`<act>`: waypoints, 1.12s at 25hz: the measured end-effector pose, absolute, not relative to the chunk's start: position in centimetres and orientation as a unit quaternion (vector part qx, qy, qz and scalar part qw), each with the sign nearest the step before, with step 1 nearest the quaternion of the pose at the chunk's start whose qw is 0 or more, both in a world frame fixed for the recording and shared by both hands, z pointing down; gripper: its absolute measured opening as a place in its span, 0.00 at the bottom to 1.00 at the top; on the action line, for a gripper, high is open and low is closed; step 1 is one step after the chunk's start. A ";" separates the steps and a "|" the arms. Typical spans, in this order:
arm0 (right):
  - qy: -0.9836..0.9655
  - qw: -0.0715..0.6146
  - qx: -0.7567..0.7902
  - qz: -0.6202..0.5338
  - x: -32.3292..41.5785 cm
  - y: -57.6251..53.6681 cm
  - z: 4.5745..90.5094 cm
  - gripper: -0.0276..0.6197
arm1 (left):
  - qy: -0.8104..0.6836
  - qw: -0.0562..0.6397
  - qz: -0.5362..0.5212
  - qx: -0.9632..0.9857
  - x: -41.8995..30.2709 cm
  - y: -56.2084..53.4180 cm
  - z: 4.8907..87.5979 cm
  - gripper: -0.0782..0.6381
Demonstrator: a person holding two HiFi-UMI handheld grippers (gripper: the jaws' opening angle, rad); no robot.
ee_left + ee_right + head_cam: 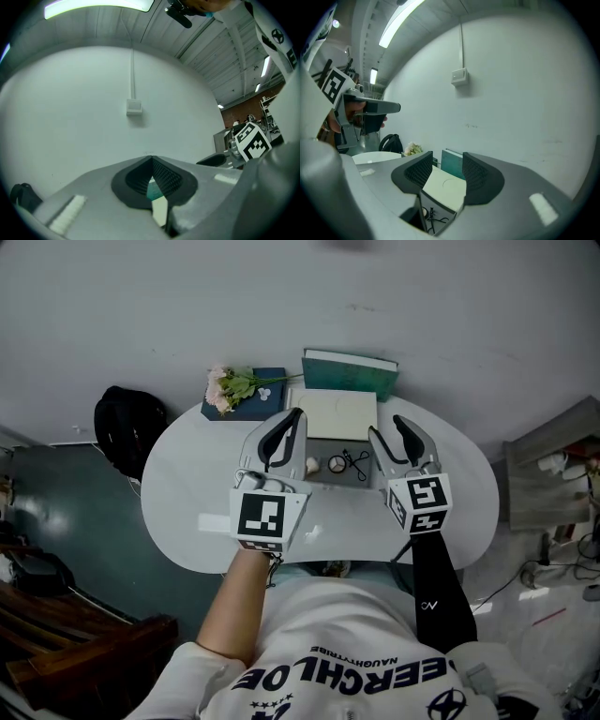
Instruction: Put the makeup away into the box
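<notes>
A grey box (pixel 325 480) stands open at the middle of the white table (pixel 187 493), its cream lid (pixel 336 413) raised at the back. Inside lie a small round compact (pixel 337 464), a black looped tool (pixel 356 463) and a pale small item (pixel 311 465). My left gripper (pixel 291 418) hovers over the box's left side, shut and empty; in the left gripper view (pixel 151 159) its pads meet at the tip. Over the box's right side my right gripper (pixel 389 427) stands open with nothing between its fingers. The right gripper view (pixel 446 159) looks past it onto the lid (pixel 445 187) and the tool (pixel 433 216).
A green book (pixel 349 374) stands behind the box. Flowers (pixel 225 385) lie on a blue book (pixel 258 401) at the table's back left. A black backpack (pixel 127 427) sits on the floor to the left. Grey shelving (pixel 548 474) is at the right.
</notes>
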State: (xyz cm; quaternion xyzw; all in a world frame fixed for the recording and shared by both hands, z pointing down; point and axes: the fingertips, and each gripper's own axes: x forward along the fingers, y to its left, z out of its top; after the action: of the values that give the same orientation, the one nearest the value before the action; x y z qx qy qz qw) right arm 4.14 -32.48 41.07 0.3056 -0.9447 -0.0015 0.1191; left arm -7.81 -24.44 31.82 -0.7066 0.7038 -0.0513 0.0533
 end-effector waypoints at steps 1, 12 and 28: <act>-0.945 0.114 0.307 -0.005 4.5 -32.4 40.5 0.40 | 0.703 0.054 -0.050 -0.707 -7.5 -24.4 31.7 0.11; -0.945 0.070 0.318 -0.020 7.5 -30.7 37.1 0.43 | 0.693 0.059 -0.049 -0.716 -4.7 -24.0 31.4 0.11; -0.945 0.053 0.320 -0.040 9.2 -30.1 35.9 0.09 | 0.683 0.069 -0.053 -0.725 -3.1 -24.1 31.0 0.11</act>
State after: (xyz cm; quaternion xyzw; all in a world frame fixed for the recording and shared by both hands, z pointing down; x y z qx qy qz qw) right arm 9.18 -30.13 35.92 0.3196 -0.9452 -0.0404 0.0527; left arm -3.06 -24.14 30.97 -0.7247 0.6835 -0.0530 0.0694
